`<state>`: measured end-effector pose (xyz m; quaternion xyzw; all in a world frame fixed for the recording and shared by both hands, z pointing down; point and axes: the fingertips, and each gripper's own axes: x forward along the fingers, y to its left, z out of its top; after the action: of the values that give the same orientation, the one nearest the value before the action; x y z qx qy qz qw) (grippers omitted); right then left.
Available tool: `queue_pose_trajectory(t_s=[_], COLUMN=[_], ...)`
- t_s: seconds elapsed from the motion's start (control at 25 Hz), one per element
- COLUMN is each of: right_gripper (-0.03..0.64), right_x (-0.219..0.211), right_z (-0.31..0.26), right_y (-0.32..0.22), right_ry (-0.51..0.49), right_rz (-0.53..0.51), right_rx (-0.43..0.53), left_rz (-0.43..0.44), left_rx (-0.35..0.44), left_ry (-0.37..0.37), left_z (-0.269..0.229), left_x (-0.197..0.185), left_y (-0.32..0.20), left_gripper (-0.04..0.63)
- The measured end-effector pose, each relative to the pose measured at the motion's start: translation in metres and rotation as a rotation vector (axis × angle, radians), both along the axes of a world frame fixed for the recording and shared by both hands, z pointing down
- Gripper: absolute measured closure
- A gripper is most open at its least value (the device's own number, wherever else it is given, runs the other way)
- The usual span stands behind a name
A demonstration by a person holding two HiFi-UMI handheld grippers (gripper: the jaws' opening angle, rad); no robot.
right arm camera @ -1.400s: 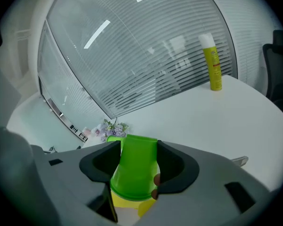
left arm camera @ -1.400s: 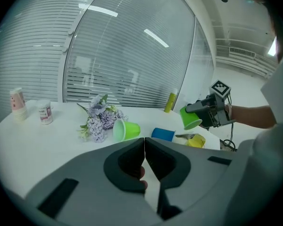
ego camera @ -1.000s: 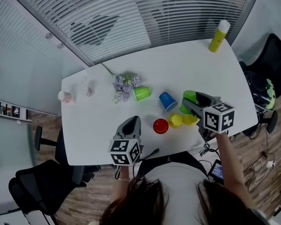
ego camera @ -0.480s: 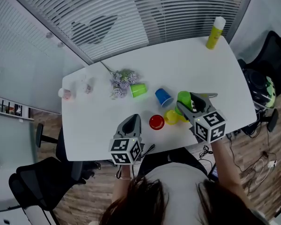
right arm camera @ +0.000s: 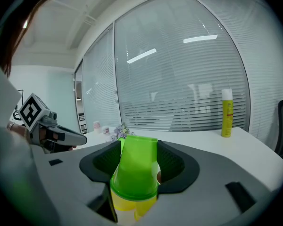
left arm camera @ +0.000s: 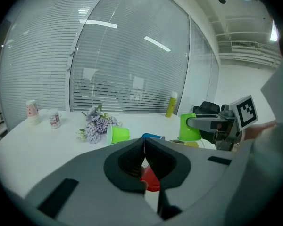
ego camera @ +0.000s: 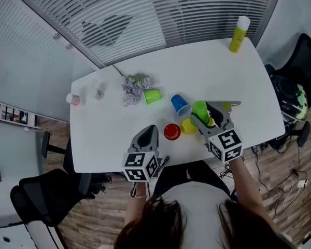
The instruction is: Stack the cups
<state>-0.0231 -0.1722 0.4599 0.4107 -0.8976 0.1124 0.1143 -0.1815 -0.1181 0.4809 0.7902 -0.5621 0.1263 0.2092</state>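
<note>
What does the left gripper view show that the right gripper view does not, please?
Only the left gripper view shows the blue cup and the right gripper from outside. Only the right gripper view shows the left gripper from outside. Both show the upside-down green cup clamped in the right gripper, the yellow bottle, the flowers and the white table.

A white table [ego camera: 223,71] with rounded corners stretches out in front of me. At its far right corner stands a yellow bottle [ego camera: 239,35]. Near the far left edge sit two small containers [ego camera: 75,98] (too small to identify). Toward the middle lie a sprig of purple flowers [ego camera: 136,87], a green cup [ego camera: 153,95] on its side, a blue cup [ego camera: 179,104], a red cup [ego camera: 171,132] and a yellow cup [ego camera: 187,126].
</note>
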Motion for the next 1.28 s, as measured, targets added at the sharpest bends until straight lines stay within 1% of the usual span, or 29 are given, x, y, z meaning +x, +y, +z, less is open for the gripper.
queue_pose_trajectory(t_s=[0.36,0.6,0.88,1.04,1.28], right_gripper=[0.353,0.350,0.350,0.350,0.350], right_x=[-0.002,-0.002,-0.003,-0.003,0.000], right_z=[0.009,0.015,0.011,0.011,0.017], right_y=[0.009,0.013,0.020,0.026,0.032], right_ry=[-0.002,0.025,0.022,0.034,0.055], right_rz=[-0.041,-0.055,-0.063,-0.072,-0.081], right_rx=[0.063,0.098,0.122,0.143,0.149], left_rz=[-0.009,-0.011,-0.016,-0.017,-0.021], left_rx=[0.011,0.020,0.031,0.037,0.046], left_ry=[-0.014,-0.024,-0.029,-0.031,-0.034], left_z=[-0.005,-0.007,-0.010,-0.011,-0.012], left_x=[0.009,0.014,0.018,0.021,0.022], left_y=[0.006,0.009,0.013,0.016,0.021], left_gripper=[0.574,0.574,0.574,0.574,0.574])
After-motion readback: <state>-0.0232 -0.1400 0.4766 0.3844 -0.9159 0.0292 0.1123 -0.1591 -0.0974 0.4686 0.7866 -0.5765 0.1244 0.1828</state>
